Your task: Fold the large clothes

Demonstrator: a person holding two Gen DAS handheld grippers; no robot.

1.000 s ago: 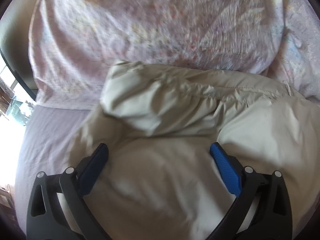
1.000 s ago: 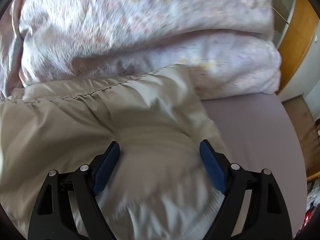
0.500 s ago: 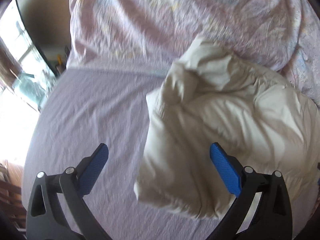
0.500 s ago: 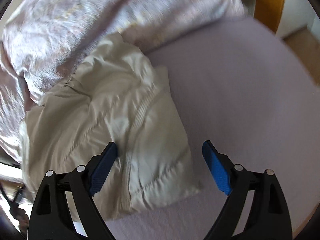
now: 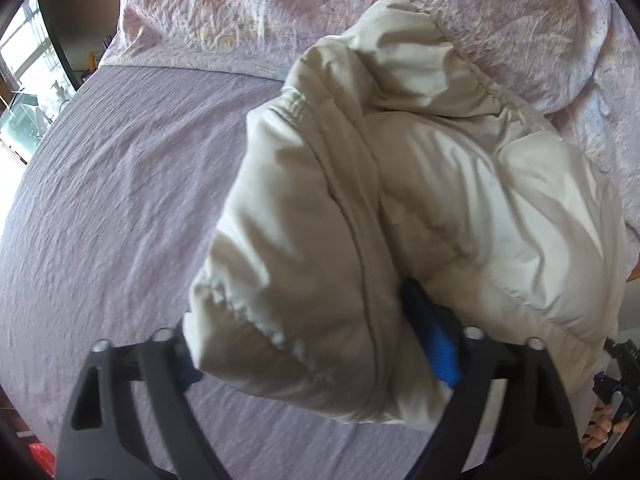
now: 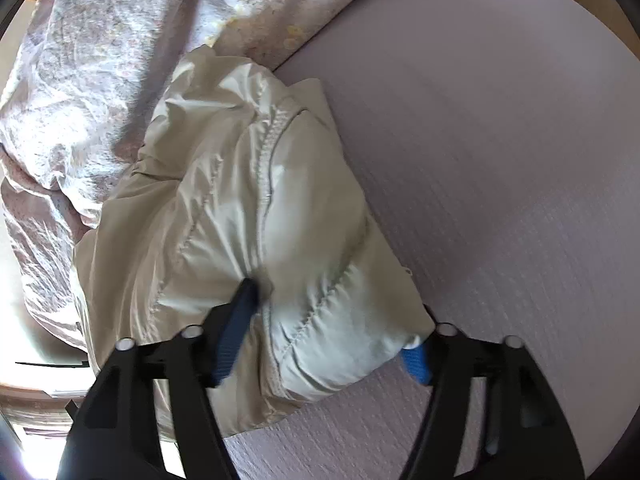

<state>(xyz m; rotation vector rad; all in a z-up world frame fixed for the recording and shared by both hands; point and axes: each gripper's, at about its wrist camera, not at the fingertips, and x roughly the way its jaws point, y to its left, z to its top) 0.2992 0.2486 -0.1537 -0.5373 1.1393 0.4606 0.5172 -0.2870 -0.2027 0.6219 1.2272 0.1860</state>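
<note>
Beige puffy jacket (image 5: pixel 400 208) lying bundled on the lilac bed sheet (image 5: pixel 112 184), far end pushed up against the flowery duvet (image 5: pixel 360 4). Left gripper (image 5: pixel 316 344) over the near-left corner of the bundle, jaws just closing, padded cloth bulging between them; one blue pad pressed into a crease, the other hidden under the fabric, so clenched on the jacket as far as can be told. Right gripper (image 6: pixel 324 320) on the near-right corner, jaws likewise just closing, both blue pads dug into the quilted edge, grasping the jacket.

Likely step: taking both near corners to lift or fold over.

Risks, as a judgement: slick shell and springy filling, so possibly only the outer layer caught and the inner layers sliding out on the lift, undoing the bundle. Uneven bites, left deeper than right, liable to twist the fold. Far end snug against the duvet, so a pull may drag the bedding along. Trapped air in the padding apt to puff any fold open once released.
</note>
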